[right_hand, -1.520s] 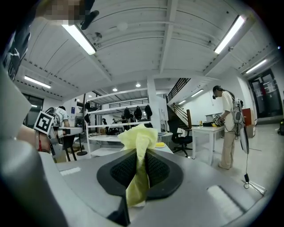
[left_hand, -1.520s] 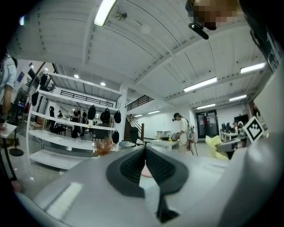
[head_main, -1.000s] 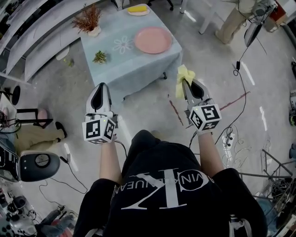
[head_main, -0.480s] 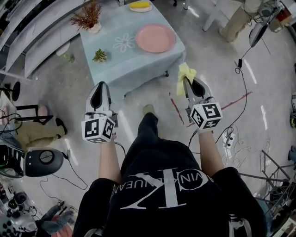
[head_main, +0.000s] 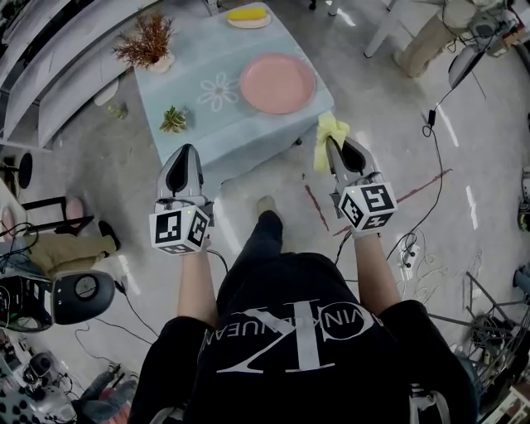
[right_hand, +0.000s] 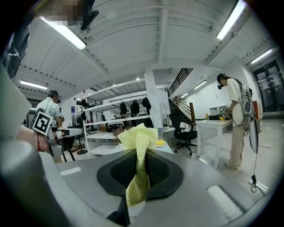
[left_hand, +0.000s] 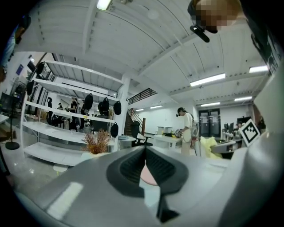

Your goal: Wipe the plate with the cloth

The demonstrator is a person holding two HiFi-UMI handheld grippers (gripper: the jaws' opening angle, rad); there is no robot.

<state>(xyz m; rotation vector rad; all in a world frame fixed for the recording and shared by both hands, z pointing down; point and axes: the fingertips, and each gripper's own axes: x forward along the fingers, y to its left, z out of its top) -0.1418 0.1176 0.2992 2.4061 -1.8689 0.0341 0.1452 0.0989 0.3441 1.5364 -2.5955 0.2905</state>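
Observation:
A round pink plate (head_main: pixel 277 83) lies on a small table with a pale blue cover (head_main: pixel 248 120), ahead of me across some floor. My right gripper (head_main: pixel 330 147) is shut on a yellow cloth (head_main: pixel 330 132), which sticks up past its fingertips, level with the table's near right corner. In the right gripper view the cloth (right_hand: pixel 136 139) is pinched between the jaws of the right gripper (right_hand: pixel 137 155). My left gripper (head_main: pixel 185 156) hangs short of the table's near edge, shut and holding nothing. In the left gripper view the plate (left_hand: pixel 148 175) shows as a pink sliver behind the closed left gripper (left_hand: pixel 145 150).
On the table also stand a dried plant in a pot (head_main: pixel 149 45), a small green plant (head_main: pixel 173 121) and a white dish with something yellow (head_main: pixel 248 15). A person (head_main: pixel 422 37) stands at the far right. Cables (head_main: pixel 418 248) trail over the floor at right; a dark machine (head_main: pixel 74 290) sits at left.
The table and plate have come nearer and lower in the head view as I stepped forward. Both grippers keep their pose, the cloth still in the right one.

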